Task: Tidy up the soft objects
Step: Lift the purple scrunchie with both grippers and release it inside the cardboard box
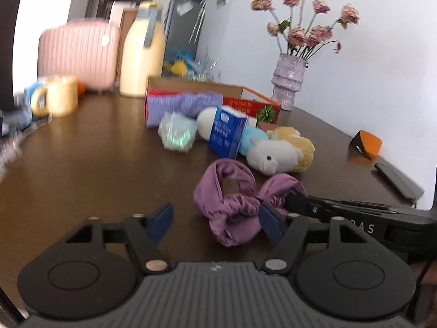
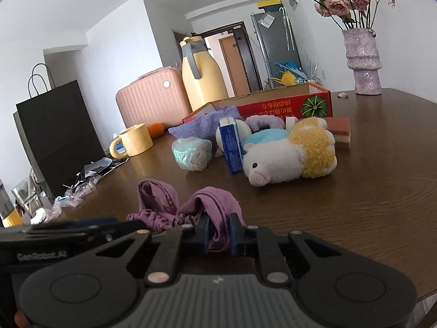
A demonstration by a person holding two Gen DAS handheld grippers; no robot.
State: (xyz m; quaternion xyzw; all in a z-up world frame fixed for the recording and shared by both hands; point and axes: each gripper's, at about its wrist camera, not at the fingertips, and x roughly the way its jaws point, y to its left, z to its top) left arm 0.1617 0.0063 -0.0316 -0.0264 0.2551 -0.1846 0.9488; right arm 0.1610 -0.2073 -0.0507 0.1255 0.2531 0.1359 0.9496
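The right tongs [image 2: 220, 235] are clamped on one end of the purple headband [image 2: 188, 207], cloth pinched between the blue pads. The left tongs [image 1: 215, 225] stand wide apart, gripping nothing; the headband [image 1: 232, 205] lies on the worktop [image 1: 95, 164] just by their right pad. Beyond it sit a plush sheep [image 2: 289, 155], a blue box [image 2: 231, 147] and a red carton [image 2: 286, 104].

Black linkage tool [image 1: 215, 225], blue pads, silver rivets, grey ribbed body
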